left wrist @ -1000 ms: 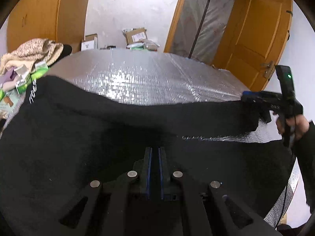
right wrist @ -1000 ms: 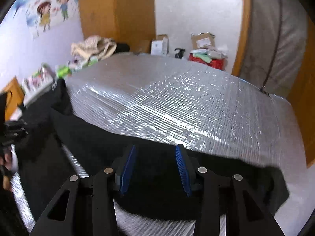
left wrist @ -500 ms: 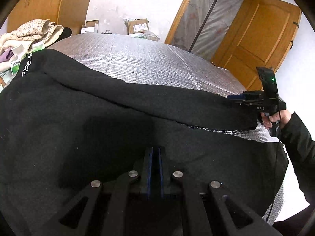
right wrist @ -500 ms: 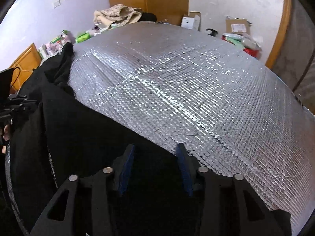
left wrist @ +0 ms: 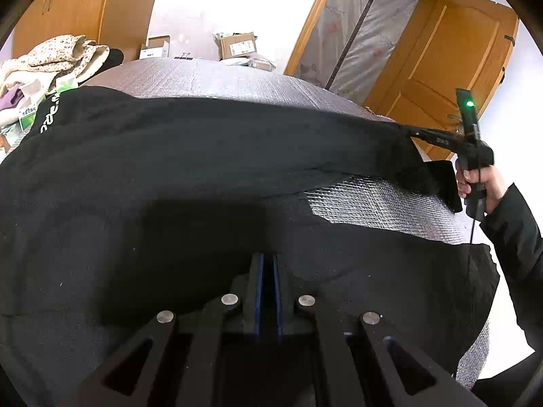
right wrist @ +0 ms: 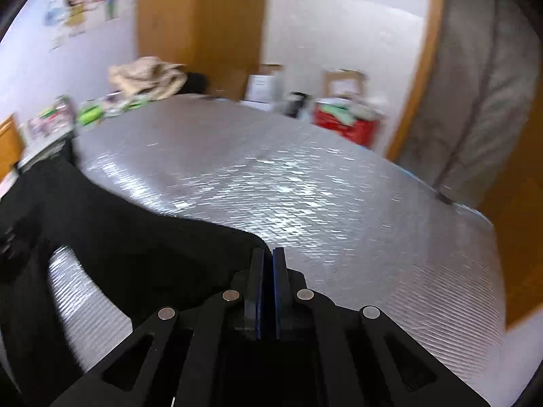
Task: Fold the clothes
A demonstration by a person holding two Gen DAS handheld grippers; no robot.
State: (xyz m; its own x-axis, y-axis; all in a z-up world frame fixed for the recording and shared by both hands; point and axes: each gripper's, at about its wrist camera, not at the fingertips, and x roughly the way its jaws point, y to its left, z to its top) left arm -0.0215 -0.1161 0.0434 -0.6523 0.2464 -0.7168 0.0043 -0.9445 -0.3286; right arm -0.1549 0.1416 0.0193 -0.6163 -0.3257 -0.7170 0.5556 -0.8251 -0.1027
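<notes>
- The step in hand looks like the first fold: both grippers have hold of one black garment point(left wrist: 176, 156) that lies spread on a silver mat point(right wrist: 305, 183)
- The left gripper point(left wrist: 268, 261) has its blue pads pressed together on a pinch of dark cloth right at its tips; the garment fills nearly everything ahead of it and to both sides
- The right gripper point(right wrist: 268, 254) has its jaws closing to a thin slit, with the garment's edge caught between the tips; the cloth trails off to its left, and bare mat lies ahead and to its right
- Seen from the left wrist, the right gripper point(left wrist: 412, 132) is far to the right and holds that edge raised, so a band of fabric hangs taut from it, and a patch of mat shows beneath the lifted band
- A hand point(left wrist: 475, 179) in a dark sleeve grips the right tool's handle
- White lettering point(left wrist: 47, 115) marks the garment's far left part, next to a pile of pale clothes point(left wrist: 51, 61) beyond the mat
- The right wrist picture is blurred, so how deep the bite goes cannot be told
- The next move probably calls for both tools to carry their edges the same way at an even height, keeping the cloth taut so it lays flat over the rest
- A thin bite on the right could slip if the pull is uneven
</notes>
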